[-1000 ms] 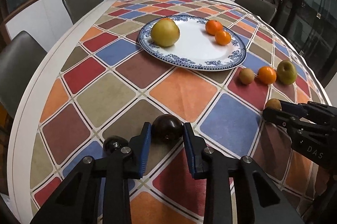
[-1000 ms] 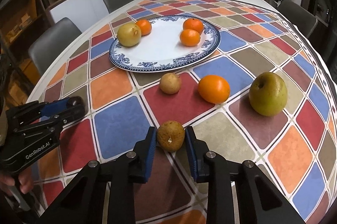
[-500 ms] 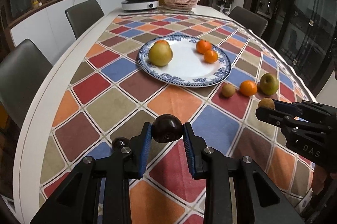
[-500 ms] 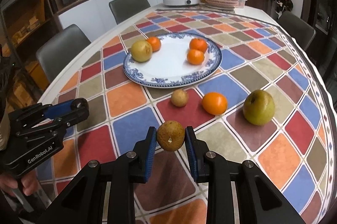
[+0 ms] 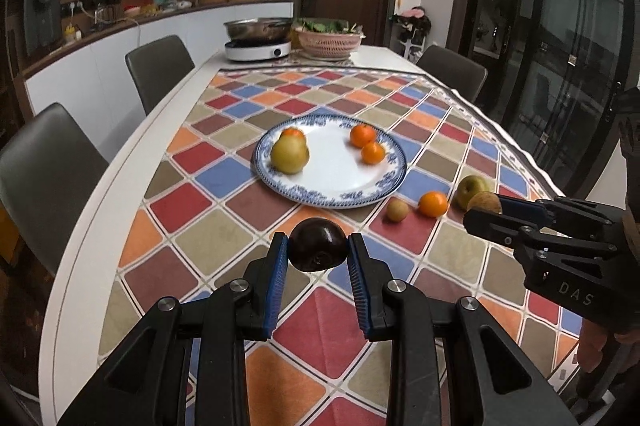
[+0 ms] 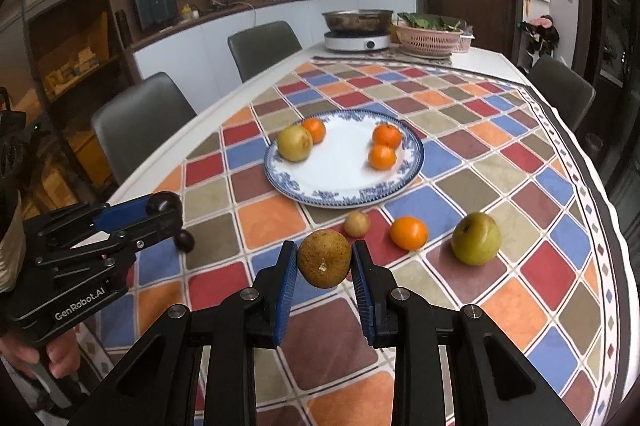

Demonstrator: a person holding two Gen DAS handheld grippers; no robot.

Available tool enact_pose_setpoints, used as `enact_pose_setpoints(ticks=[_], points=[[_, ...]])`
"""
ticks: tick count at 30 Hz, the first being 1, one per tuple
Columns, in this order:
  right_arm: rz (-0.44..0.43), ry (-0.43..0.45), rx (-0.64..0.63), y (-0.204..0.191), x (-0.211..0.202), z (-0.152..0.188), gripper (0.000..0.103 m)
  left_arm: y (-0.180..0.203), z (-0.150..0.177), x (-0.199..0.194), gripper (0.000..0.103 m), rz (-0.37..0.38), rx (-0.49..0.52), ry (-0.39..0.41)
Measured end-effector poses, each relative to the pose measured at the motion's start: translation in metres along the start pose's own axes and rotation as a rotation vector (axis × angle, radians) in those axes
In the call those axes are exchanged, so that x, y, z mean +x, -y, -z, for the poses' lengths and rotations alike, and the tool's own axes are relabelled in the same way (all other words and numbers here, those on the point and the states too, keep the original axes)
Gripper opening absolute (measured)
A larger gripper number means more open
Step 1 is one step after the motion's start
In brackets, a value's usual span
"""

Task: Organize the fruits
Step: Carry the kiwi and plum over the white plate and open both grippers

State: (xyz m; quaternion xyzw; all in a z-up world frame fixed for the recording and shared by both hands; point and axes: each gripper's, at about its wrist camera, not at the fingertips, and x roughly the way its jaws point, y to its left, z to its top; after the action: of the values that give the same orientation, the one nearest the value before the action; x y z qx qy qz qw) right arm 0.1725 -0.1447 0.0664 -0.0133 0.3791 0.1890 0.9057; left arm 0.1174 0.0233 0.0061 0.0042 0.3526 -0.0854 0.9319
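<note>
Left claw (image 5: 318, 250) clenched on a dark round fruit (image 5: 317, 244), pinched between the blue pads and held up clear of the surface (image 5: 100, 209). Right claw (image 6: 325, 260) clenched on a brown rough-skinned fruit (image 6: 324, 258), also lifted off the checkered cloth (image 6: 520, 310). A second small dark fruit (image 6: 185, 240) sits on the cloth just below the left claw's tip. Blue-rimmed plate (image 6: 414, 161) lies farther out, mid-surface, holding a yellow pear (image 6: 295, 143) and three tangerines, one (image 6: 382, 157) at its right. Near the plate's near edge, on the cloth: a small tan fruit (image 6: 357, 224), an orange (image 6: 409, 233), a green pear (image 6: 476, 238) farthest right.
</note>
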Motion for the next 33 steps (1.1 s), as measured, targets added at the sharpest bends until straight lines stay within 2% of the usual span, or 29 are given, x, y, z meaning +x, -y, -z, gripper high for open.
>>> enact_pose_setpoints(ticks=[9,17,33], points=[[-0.022,0.044,-0.009,0.002,-0.011,-0.019,0.029,0.005,-0.026,-0.003,0.030,0.039,0.024,0.044],[-0.036,0.047,-0.033,0.010,-0.004,-0.043,0.029,0.008,-0.054,0.010,0.030,0.061,0.051,0.058],[-0.056,-0.002,-0.076,0.030,0.049,-0.108,0.029,-0.007,-0.110,0.071,0.030,0.103,0.060,0.001]])
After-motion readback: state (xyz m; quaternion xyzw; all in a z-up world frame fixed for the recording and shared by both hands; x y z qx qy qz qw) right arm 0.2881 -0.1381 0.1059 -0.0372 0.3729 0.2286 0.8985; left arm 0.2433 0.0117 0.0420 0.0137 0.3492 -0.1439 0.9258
